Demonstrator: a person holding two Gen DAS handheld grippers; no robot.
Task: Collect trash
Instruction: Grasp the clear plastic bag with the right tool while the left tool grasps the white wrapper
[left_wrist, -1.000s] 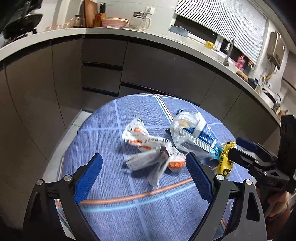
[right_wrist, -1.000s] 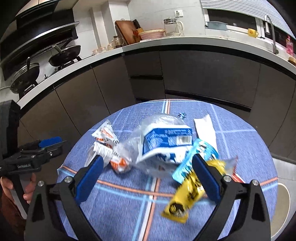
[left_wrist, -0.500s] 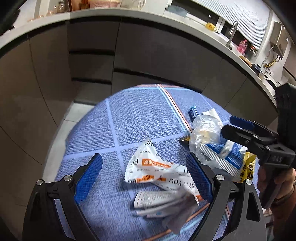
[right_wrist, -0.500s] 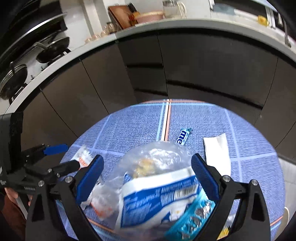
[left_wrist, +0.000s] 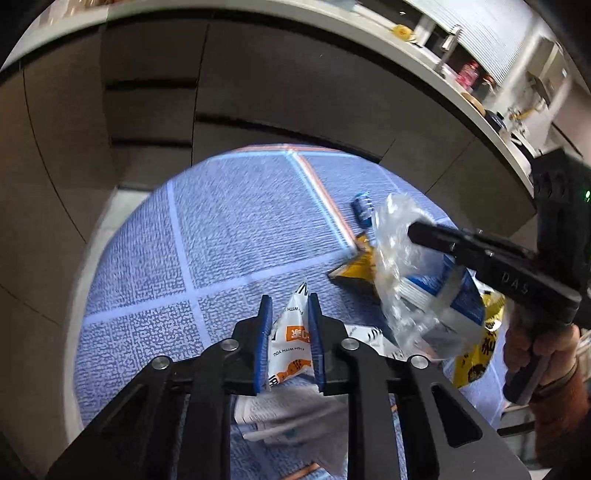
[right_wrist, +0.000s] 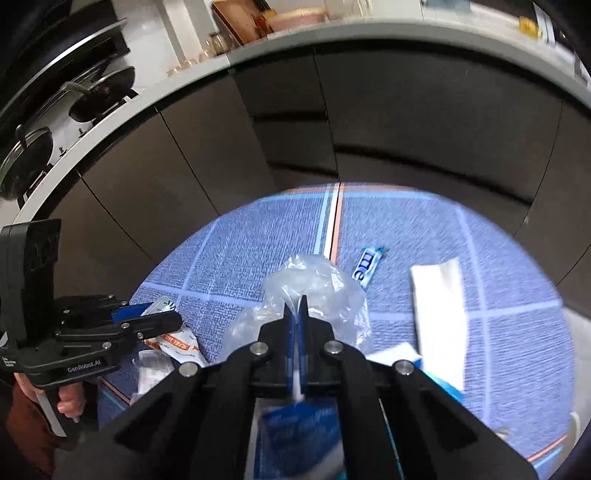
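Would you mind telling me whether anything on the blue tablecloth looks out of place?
Yes: crumpled trash litters the cloth. A blue candy wrapper and a white paper strip lie loose, while a clear plastic bag and a white-and-orange wrapper are already pinched in grippers.

Each wrist camera looked steeply down along its fingers, close over the blue rug (left_wrist: 229, 229). Both views shared the clear plastic bag (right_wrist: 314, 288) and dark cabinets (right_wrist: 406, 122) behind.

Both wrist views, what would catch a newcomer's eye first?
The two grippers, each clamped on trash over the blue tablecloth. The left gripper pinches a white and orange wrapper; the right gripper pinches a clear plastic bag. A small blue candy wrapper lies beyond.
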